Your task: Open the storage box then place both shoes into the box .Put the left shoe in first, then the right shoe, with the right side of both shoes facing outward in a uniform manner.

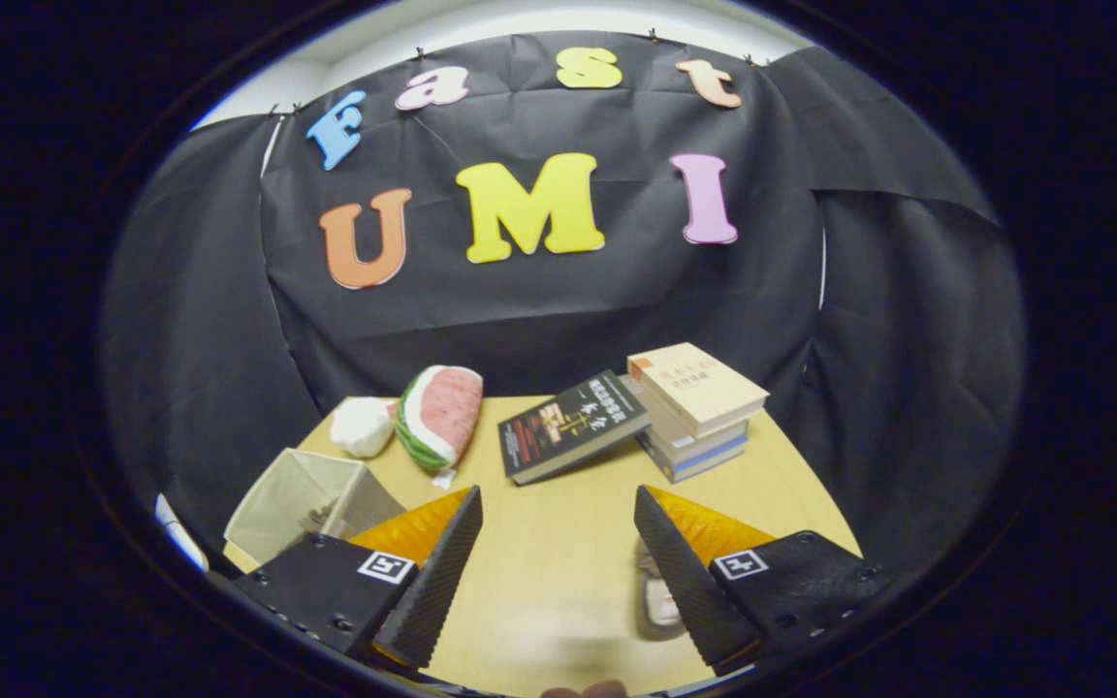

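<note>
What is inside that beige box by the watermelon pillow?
The storage box is open; something small and dark lies at its bottom, too unclear to name. The hand-held gripper, fingers wide apart, hides its near corner.

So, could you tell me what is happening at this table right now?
A hand-held gripper hovers open over the wooden table, holding nothing. The beige storage box sits open beside the left finger, and part of a shoe peeks out by the right finger. No shoe is boxed that I can see.
</note>
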`<state>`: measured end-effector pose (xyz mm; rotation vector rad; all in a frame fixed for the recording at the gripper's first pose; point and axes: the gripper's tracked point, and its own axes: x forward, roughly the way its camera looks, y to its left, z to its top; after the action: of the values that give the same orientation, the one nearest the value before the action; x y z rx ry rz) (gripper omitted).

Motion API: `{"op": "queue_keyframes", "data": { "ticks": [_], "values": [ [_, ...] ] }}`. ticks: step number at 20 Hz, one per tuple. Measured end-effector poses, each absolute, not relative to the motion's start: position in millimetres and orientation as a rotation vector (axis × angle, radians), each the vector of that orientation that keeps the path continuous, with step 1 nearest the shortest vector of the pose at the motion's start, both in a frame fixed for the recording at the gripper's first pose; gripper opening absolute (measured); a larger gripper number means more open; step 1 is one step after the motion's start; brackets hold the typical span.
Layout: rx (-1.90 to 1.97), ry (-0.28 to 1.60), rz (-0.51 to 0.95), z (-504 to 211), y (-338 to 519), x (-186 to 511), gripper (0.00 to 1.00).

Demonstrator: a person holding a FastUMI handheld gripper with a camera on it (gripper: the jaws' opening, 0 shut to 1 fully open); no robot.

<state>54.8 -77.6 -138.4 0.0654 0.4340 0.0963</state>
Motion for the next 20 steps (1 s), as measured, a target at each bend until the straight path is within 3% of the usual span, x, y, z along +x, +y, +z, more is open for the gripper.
{"op": "queue_keyframes", "data": {
  "ticks": [7,17,18,20],
  "values": [
    [0.054,0.605,0.037,-238,-178,60,0.96],
    [0.064,0.827,0.077,-359,-187,86,0.96],
    [0.081,0.847,0.079,-365,-185,88,0.94],
    [0.101,0.876,0.064,-374,-185,93,0.73]
  ]
}}
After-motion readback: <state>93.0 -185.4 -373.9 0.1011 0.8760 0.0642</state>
